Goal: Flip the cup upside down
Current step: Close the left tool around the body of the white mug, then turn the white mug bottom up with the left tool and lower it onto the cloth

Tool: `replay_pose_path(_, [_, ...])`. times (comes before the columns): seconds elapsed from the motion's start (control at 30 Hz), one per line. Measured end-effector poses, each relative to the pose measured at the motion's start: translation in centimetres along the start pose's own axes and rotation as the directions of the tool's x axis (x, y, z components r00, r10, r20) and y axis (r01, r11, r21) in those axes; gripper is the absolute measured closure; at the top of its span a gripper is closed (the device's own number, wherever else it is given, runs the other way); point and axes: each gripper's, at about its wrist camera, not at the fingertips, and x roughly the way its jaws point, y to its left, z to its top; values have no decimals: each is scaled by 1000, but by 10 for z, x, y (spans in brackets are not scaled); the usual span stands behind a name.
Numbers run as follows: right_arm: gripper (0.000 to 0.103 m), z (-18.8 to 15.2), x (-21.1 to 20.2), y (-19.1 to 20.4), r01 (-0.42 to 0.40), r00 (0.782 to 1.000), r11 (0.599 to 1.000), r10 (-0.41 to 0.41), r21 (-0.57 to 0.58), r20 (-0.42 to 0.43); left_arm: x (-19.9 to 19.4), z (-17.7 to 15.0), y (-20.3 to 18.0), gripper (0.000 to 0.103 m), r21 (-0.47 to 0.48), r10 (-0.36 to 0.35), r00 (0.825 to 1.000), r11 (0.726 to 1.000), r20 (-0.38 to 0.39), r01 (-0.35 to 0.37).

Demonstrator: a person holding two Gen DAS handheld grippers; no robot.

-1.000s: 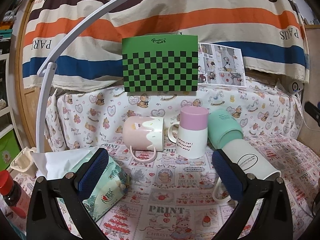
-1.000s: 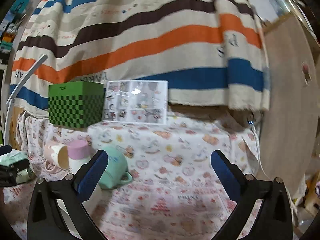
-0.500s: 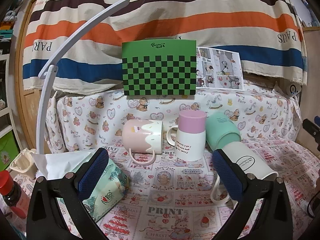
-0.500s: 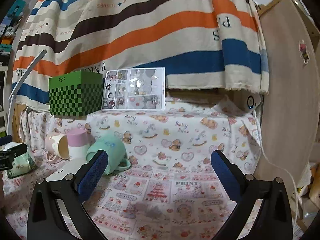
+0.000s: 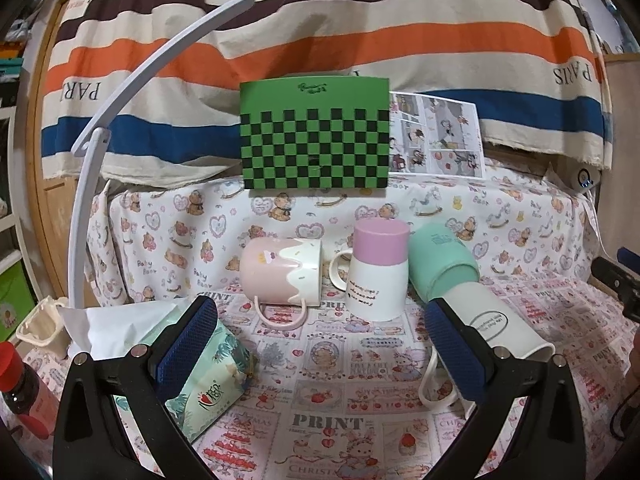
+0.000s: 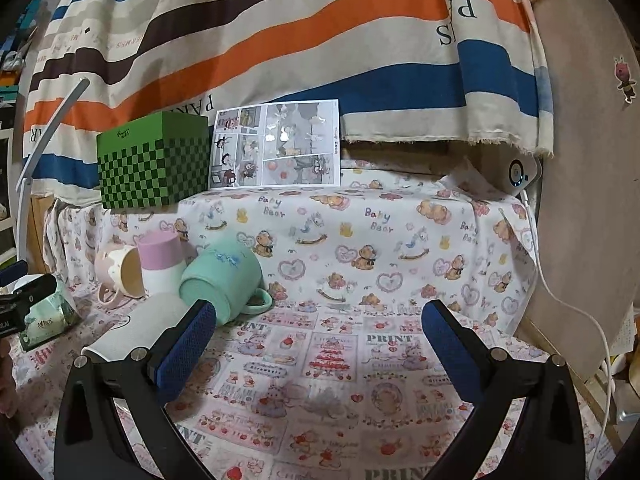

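1. The step in hand looks like the approach: neither tool has touched a cup. Several cups lie near the back edge of the worktop (image 5: 340, 432). The pink-and-cream cup (image 5: 280, 276) lies on its side, handle down. The mint-and-white cup (image 5: 460, 292) also lies on its side, its mouth toward the front right. The pink-topped cup (image 5: 378, 268) between them already stands mouth down.
2. Which cup is meant I cannot tell; the mint-and-white cup is nearest both tools.
3. To do it well, I would pinch that cup across its white wall near the rim, clear of the handle, lift it off the cloth, then turn the wrist until the mouth faces down and set it flat.
4. The left tool (image 5: 320, 344) hovers above the front of the worktop, spread wide, pinching nothing, aimed at the cups.
5. The right tool (image 6: 316, 344) hovers level at the right, also spread wide and empty, with the mint-and-white cup (image 6: 216, 280) just behind its left finger.
6. A tissue pack (image 5: 208, 380) sits by the left edge, clear of the lift.
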Motion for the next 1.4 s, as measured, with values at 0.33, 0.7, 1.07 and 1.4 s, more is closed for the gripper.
replay_pose_path(0.33, [0, 0, 0, -5, 61, 998, 998, -61, 26, -4, 11, 23, -10, 0, -56, -67, 979, 997, -191, 57])
replay_pose_path(0.7, [0, 0, 0, -5, 103, 995, 994, -103, 29, -4, 53, 56, -61, 0, -178, -227, 852, 971, -473, 159])
replay_pose_path(1.07, [0, 1, 0, -8, 119, 993, 992, -118, 39, -8, 116, 41, -98, 1, -278, -294, 695, 950, -657, 139])
replay_pose_path(1.4, [0, 1, 1, -6, 101, 995, 995, -101, 25, -9, 149, 10, -91, 13, -391, -370, 624, 914, -689, 110])
